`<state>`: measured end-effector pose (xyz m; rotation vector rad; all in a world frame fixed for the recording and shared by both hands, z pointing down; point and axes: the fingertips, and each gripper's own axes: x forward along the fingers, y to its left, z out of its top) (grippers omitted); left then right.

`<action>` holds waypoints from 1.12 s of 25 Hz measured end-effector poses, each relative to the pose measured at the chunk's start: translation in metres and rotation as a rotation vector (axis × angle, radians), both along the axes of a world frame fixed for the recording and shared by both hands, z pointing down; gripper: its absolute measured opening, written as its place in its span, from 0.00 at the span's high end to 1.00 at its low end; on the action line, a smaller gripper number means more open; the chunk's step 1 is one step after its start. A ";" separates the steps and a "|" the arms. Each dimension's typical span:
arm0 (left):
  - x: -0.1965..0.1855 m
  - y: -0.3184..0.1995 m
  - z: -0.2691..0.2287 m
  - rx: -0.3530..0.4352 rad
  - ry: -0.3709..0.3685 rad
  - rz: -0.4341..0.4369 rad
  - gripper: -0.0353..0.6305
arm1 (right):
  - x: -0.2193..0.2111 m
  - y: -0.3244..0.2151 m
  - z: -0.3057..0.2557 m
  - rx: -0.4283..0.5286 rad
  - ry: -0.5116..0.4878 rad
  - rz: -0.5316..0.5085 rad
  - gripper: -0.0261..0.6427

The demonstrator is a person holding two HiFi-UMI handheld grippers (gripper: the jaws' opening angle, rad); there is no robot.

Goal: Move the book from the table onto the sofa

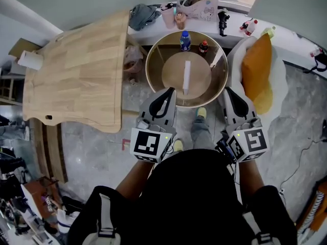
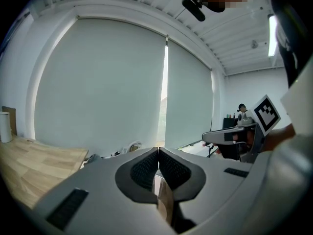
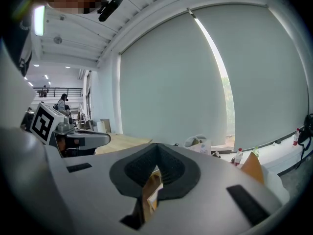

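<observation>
The book (image 1: 186, 77) shows as a narrow white strip on the round wooden table (image 1: 153, 65) straight ahead of me. My left gripper (image 1: 171, 92) hovers at the table's near rim, left of the book, jaws pressed together with nothing between them. My right gripper (image 1: 228, 91) is level with it at the table's right rim, also shut and empty. In the left gripper view the left gripper's (image 2: 158, 151) pads meet at the tip; in the right gripper view the right gripper's (image 3: 156, 146) do too. The white sofa (image 1: 236, 60) with an orange cushion (image 1: 257, 68) stands right of the table.
A large pale wooden table (image 1: 76, 75) with a paper roll (image 1: 30, 60) fills the left. A blue-capped bottle (image 1: 185, 41) and a small dark bottle (image 1: 203, 47) stand at the round table's far side. Bags and bottles line the window ledge (image 1: 199, 6).
</observation>
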<state>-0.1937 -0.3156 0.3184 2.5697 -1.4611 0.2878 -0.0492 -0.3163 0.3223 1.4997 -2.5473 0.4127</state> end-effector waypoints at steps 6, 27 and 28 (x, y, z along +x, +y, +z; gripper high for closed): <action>0.021 -0.051 0.016 -0.042 -0.012 -0.015 0.93 | 0.018 -0.053 0.010 -0.022 -0.008 -0.030 0.94; 0.059 -0.155 0.150 -0.385 -0.155 -0.063 0.56 | 0.060 -0.166 0.085 -0.219 -0.052 -0.079 0.94; 0.059 -0.157 0.158 -0.401 -0.152 -0.067 0.54 | 0.061 -0.168 0.090 -0.232 -0.055 -0.082 0.94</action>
